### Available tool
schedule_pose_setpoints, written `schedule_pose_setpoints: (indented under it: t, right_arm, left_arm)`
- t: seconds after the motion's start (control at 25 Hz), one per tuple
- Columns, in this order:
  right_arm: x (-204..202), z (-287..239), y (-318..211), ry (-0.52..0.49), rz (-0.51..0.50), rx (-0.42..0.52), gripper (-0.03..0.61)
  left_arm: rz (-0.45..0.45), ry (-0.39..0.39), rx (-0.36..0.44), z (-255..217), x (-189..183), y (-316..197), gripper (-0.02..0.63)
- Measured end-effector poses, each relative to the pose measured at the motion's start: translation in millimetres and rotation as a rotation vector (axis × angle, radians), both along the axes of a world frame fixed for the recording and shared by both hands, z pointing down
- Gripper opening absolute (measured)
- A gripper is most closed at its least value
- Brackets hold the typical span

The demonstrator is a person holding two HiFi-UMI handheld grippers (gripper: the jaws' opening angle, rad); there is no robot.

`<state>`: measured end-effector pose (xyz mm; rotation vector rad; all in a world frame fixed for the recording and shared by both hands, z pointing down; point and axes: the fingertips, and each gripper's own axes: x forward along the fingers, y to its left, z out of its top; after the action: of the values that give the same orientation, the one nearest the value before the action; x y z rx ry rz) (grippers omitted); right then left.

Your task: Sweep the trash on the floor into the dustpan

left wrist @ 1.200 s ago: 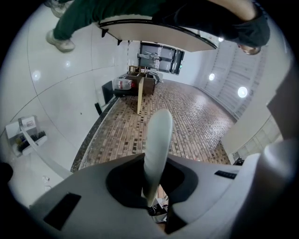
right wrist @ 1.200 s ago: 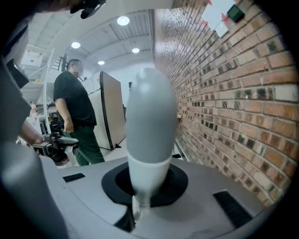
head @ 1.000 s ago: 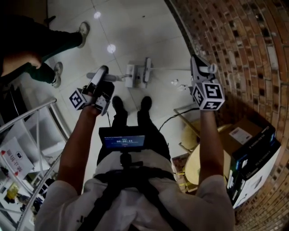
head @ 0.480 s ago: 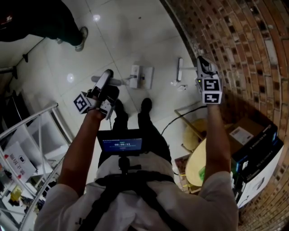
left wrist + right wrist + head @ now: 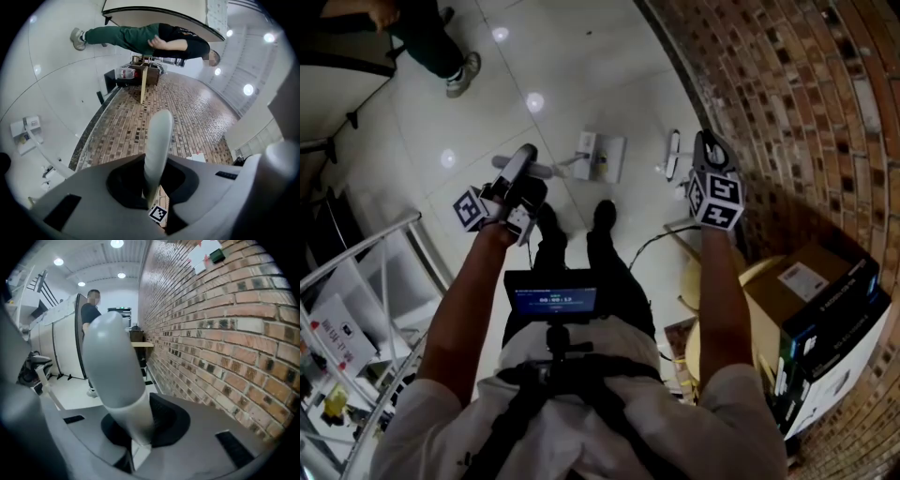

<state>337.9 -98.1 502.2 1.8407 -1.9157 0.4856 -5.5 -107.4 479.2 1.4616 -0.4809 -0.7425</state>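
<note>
- Shirt [image 5: 581, 427]: short-sleeved, pale grey-white.
- Harness straps [image 5: 525, 412]: black, running over the torso.
- Screen [image 5: 551, 292]: chest-mounted, black frame, blue lit display, on a short black stalk.
- Trousers [image 5: 605, 261]: dark.
- Shoes [image 5: 602, 212]: black, one pair.
- Left gripper [image 5: 523, 155]: grey and black body, with a cube [image 5: 469, 208] bearing black-and-white square markers.
- Right gripper [image 5: 706, 141]: grey, with a like marker cube [image 5: 717, 199].
- Shells in both gripper views: smooth grey, dark round recess.

Round ceiling lights [image 5: 117, 243] are throwing bright glare spots onto the glossy white floor [image 5: 581, 75] while the head view's lower half is lying dim, fisheye distortion is bending the brick wall [image 5: 787, 112] and blackening the corners, and the pale handle [image 5: 157, 140] and grey handle [image 5: 115, 376] are looming soft and blurred near the lenses.
</note>
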Motion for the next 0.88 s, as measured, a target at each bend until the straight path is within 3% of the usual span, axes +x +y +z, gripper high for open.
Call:
schedule_pose_setpoints:
  t: [0.12,0.48,0.88]
  right_arm:
    - [-10.1,-12.2,-6.0,-0.022,0.029,0.032,0.029]
    - [-36.2,-48.0,4.6,-0.239,0.052,0.126,0.029]
    - [32.5,-102.2,38.2,-0.097,0.015,0.179,0.005]
  left_arm:
    - [-0.006,0.001,-0.004,1.6,-1.8,-1.2,0.028]
    - [-0.004,-0.005,0.005,4.6,-2.8,-6.1,0.028]
    - [0.004,-0.008,0.006,7.4,-6.3,-4.6,0.028]
